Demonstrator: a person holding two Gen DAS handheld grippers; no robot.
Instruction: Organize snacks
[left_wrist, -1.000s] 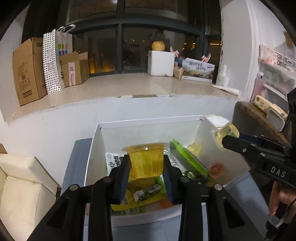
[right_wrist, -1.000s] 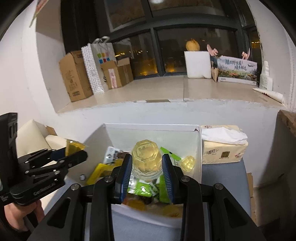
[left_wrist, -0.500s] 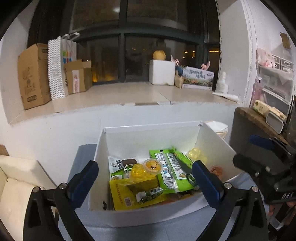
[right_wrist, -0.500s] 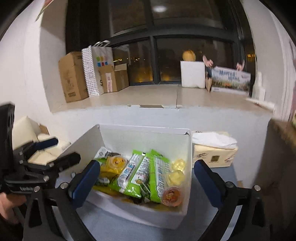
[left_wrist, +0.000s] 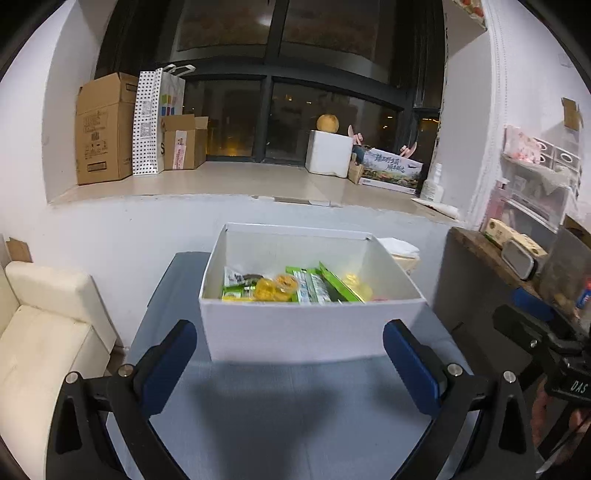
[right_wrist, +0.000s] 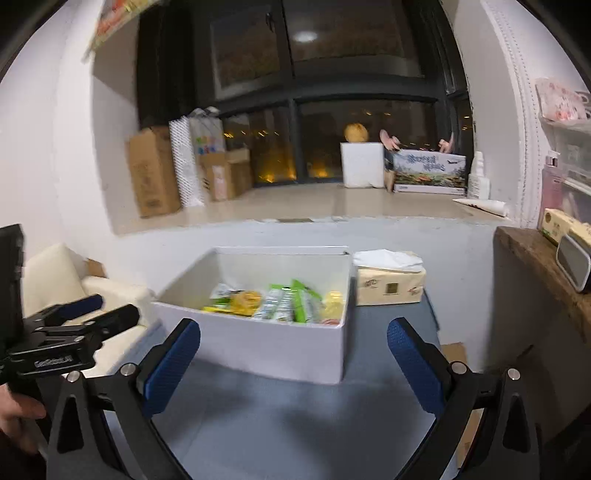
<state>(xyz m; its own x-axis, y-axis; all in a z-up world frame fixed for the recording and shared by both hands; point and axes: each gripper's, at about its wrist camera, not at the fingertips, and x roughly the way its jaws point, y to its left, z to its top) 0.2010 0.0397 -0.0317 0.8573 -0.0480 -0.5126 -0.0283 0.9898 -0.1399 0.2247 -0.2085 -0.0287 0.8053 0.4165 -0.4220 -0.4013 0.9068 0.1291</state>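
The left tongs (left_wrist: 289, 363) are spread wide apart and hold nothing. The right tongs (right_wrist: 293, 363) are wide apart too, with nothing in them. Both hang over the grey-blue surface (left_wrist: 288, 406), near the white cardboard box (left_wrist: 306, 328). Inside the box lie green snack packets (left_wrist: 314, 286) and little yellow jelly cups (left_wrist: 275, 288). A tan tissue pack (right_wrist: 389, 286) sits just beside the box.

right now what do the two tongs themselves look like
Both the left tongs and right tongs are black angular frames with silver bolts and blue textured pads. White lettering marks each body: "DAS" on the right one, a longer blurred word on the left. Bare hands hold them.
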